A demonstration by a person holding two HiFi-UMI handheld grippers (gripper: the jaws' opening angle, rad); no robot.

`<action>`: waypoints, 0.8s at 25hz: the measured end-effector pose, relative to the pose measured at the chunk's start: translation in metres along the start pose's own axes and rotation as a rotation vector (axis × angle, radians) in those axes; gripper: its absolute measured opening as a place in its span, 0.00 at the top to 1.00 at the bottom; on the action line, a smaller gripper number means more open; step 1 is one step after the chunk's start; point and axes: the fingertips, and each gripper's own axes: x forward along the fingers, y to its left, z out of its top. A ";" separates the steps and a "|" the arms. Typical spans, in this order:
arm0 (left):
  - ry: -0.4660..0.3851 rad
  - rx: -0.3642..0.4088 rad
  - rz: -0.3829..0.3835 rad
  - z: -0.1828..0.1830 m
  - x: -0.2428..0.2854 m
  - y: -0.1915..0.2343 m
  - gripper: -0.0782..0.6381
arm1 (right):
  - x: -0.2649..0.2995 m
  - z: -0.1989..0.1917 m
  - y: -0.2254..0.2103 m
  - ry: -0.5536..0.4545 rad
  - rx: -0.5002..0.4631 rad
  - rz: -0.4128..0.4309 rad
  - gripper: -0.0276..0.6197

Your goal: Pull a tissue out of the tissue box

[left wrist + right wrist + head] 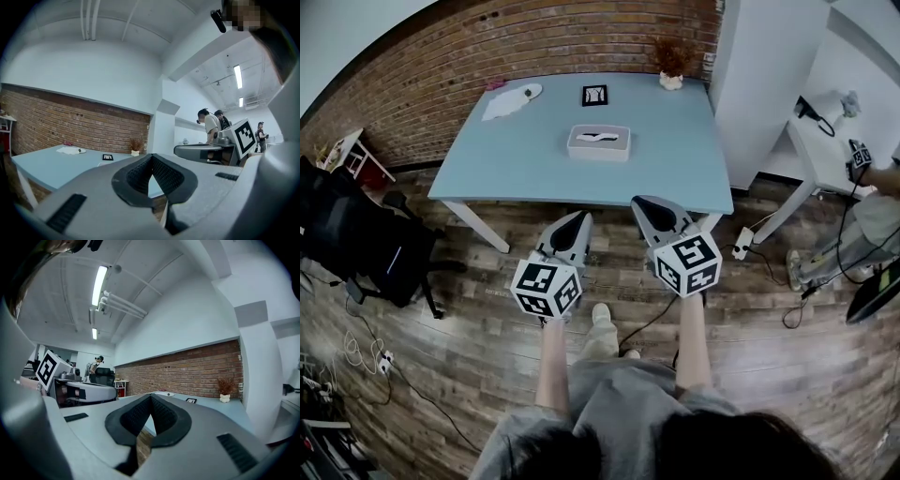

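Now left gripper (579,219) and right gripper (643,203) point level, closed.

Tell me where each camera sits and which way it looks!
Head view: on the person's head, looking steeply down at the table and tissue box; both forearms, left gripper and right gripper show.
Left gripper view: on that gripper, looking level along its shut jaws; right gripper at right.
Right gripper view: likewise, shut jaws; left gripper at left.
All share the table and brick wall.

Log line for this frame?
phase: pre-reach | left gripper: shut, empty | right gripper: shut, empty | tissue box: on table, untouched
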 end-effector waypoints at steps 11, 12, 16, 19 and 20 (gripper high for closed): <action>-0.019 -0.033 0.019 0.002 0.046 0.041 0.89 | 0.057 -0.001 -0.031 0.031 -0.030 0.025 0.96; -0.021 -0.035 0.020 0.003 0.051 0.046 0.89 | 0.063 -0.001 -0.035 0.034 -0.032 0.025 0.96; -0.020 -0.043 0.021 0.008 0.070 0.069 0.89 | 0.088 0.005 -0.049 0.039 -0.040 0.023 0.96; -0.016 -0.045 0.013 0.010 0.084 0.084 0.89 | 0.107 0.007 -0.061 0.036 -0.032 0.011 0.96; -0.013 -0.046 0.010 0.010 0.088 0.089 0.89 | 0.113 0.007 -0.064 0.038 -0.028 0.006 0.96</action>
